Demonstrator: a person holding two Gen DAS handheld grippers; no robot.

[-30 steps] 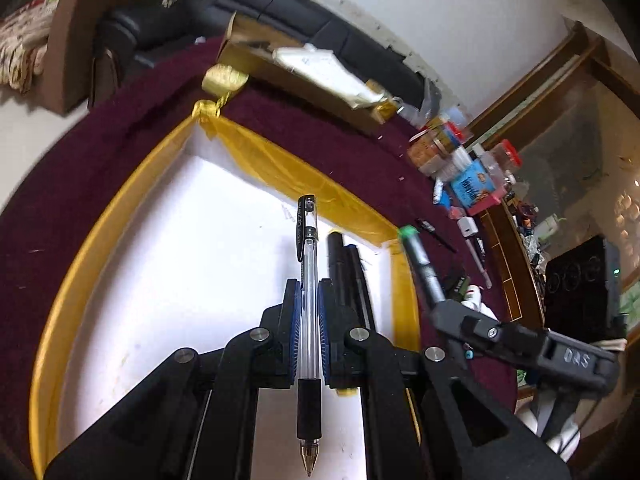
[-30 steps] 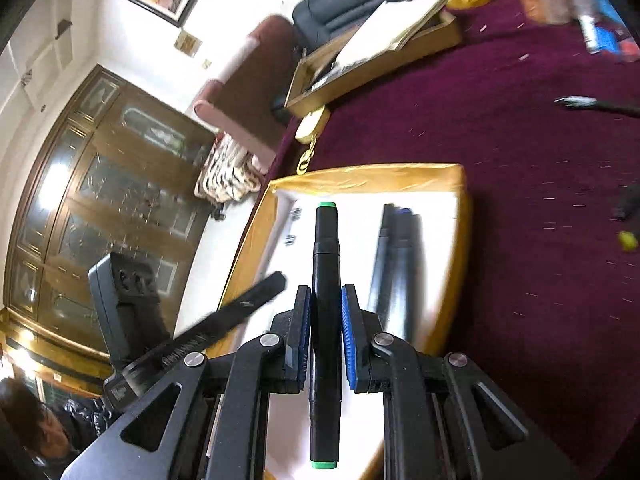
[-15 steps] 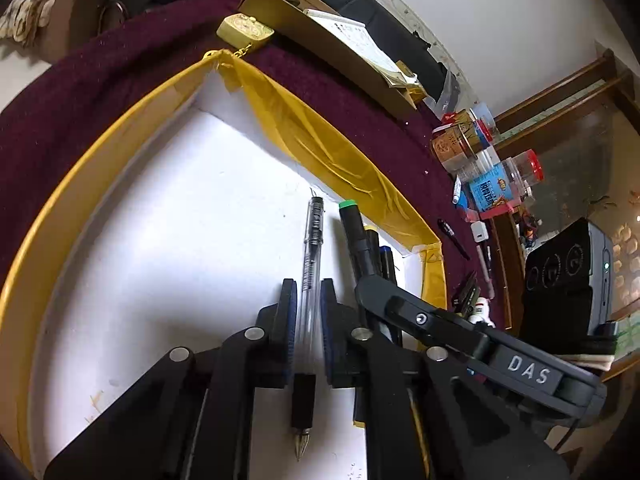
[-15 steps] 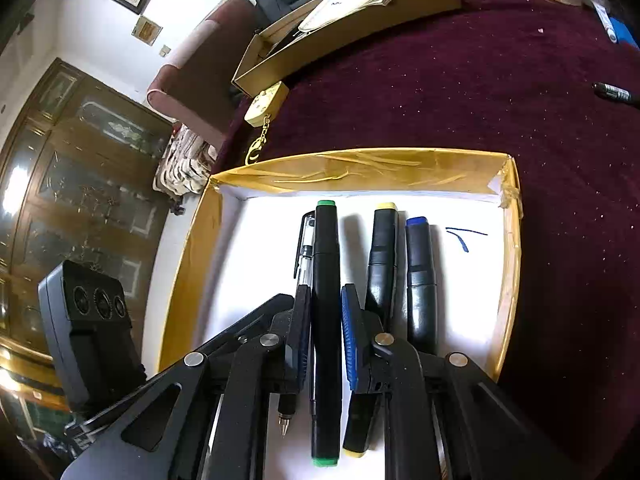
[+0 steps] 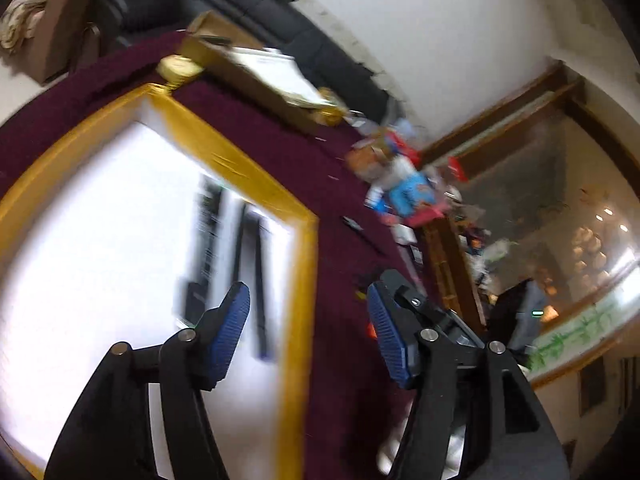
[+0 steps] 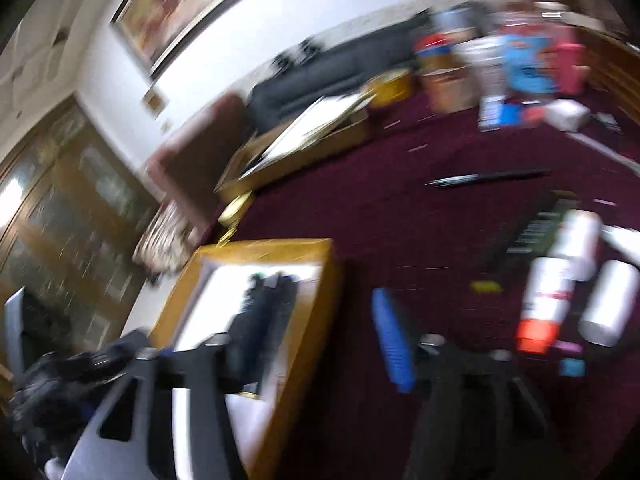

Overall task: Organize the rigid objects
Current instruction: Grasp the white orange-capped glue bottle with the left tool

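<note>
Both grippers' jaws have just been opening and now stand apart, empty: the left gripper (image 5: 308, 332) has released its clear pen, the right gripper (image 6: 316, 344) its green-capped marker. The blurred slim pens (image 5: 224, 248) lie in the gold-rimmed white tray (image 5: 296, 280), ahead-left of the jaws, on the maroon velvety surface (image 6: 420, 232).

Several dark pens and markers (image 5: 224, 256) lie side by side in the gold-rimmed white tray (image 5: 304, 280).

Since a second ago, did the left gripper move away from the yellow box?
Yes. The left gripper has swung right: its jaws, just opened and empty, now straddle the yellow box's right wall, with the pens left inside.
</note>
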